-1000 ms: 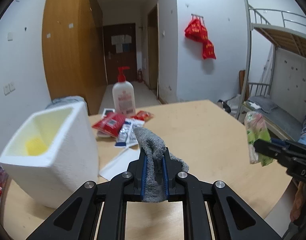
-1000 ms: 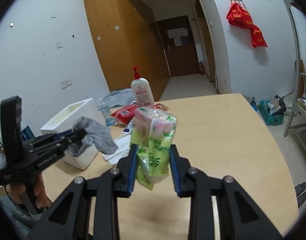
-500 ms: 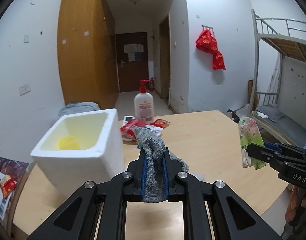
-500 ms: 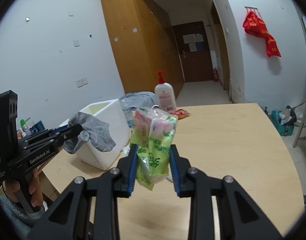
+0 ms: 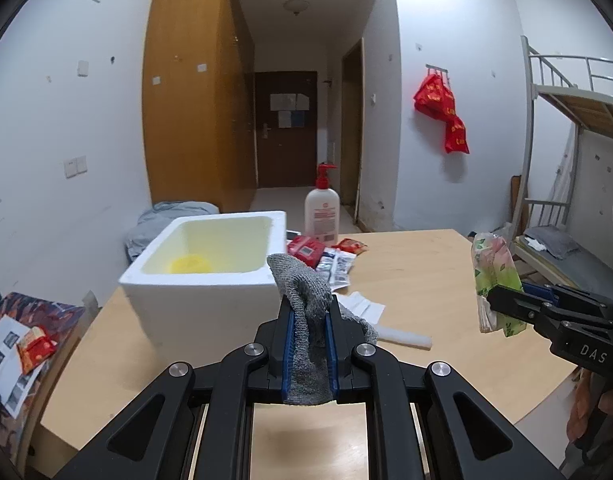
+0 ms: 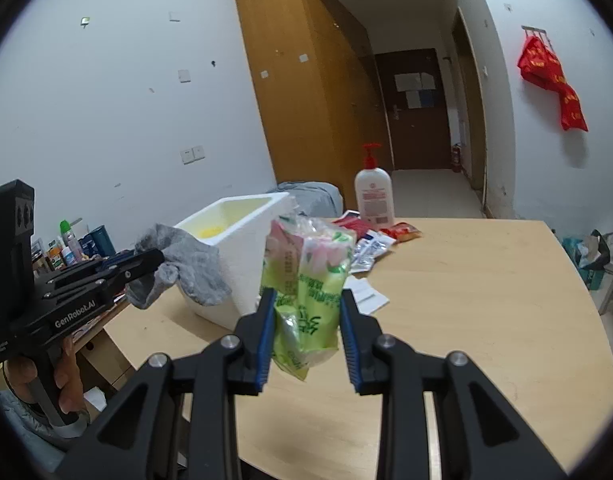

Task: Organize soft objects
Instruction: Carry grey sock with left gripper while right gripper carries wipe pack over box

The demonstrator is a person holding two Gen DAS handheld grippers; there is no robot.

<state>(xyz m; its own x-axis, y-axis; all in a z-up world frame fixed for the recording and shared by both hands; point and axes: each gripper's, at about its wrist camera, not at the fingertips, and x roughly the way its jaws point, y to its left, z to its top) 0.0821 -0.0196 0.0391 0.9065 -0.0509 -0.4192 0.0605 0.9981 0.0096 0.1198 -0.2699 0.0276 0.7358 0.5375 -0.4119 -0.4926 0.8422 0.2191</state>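
Two soft things held above the wooden table, one in each hand-held gripper.

We see the left hand-held gripper pinching a grey sock between its blue pads, just right of the near corner of the white foam box. Our right hand-held gripper clamps a green tissue packet, lifted off the table. Farther back stand a pump bottle and some red snack packets.
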